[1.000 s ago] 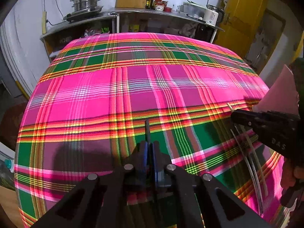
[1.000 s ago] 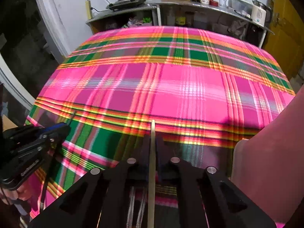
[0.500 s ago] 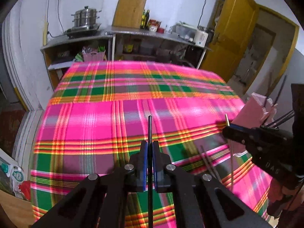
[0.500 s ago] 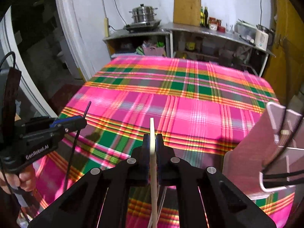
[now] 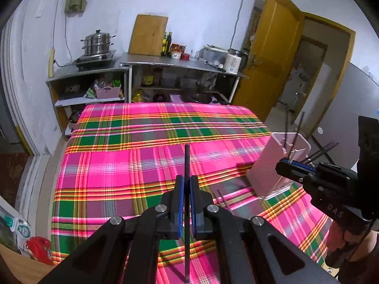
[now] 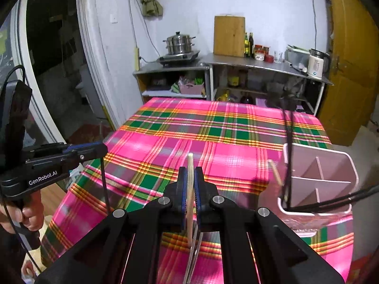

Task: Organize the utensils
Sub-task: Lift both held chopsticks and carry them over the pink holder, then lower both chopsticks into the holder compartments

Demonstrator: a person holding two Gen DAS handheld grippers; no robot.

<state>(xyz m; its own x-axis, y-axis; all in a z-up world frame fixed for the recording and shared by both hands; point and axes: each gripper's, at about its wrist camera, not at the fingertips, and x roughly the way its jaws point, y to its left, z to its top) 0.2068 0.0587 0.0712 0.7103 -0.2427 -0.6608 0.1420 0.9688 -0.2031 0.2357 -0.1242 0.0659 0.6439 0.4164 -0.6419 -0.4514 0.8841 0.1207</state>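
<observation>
My left gripper (image 5: 186, 182) is shut on a black chopstick (image 5: 187, 163) and holds it upright, well above the table. It also shows at the left of the right wrist view (image 6: 101, 150). My right gripper (image 6: 190, 174) is shut on a pale wooden chopstick (image 6: 190, 189) and shows at the right of the left wrist view (image 5: 280, 166). A pink utensil holder (image 6: 317, 184) with dividers stands at the table's right side and holds several black chopsticks (image 6: 287, 146); it also shows in the left wrist view (image 5: 272, 165). More chopsticks (image 5: 222, 200) lie on the cloth.
A pink and green plaid cloth (image 5: 142, 146) covers the table. Behind it stand metal shelves (image 5: 142, 71) with a steamer pot (image 5: 97, 45), a cutting board, bottles and a kettle. A yellow door (image 5: 272, 66) is at the right.
Both grippers have risen from close to the cloth to well above the table, each with its chopstick. The pink holder has come fully into view.
</observation>
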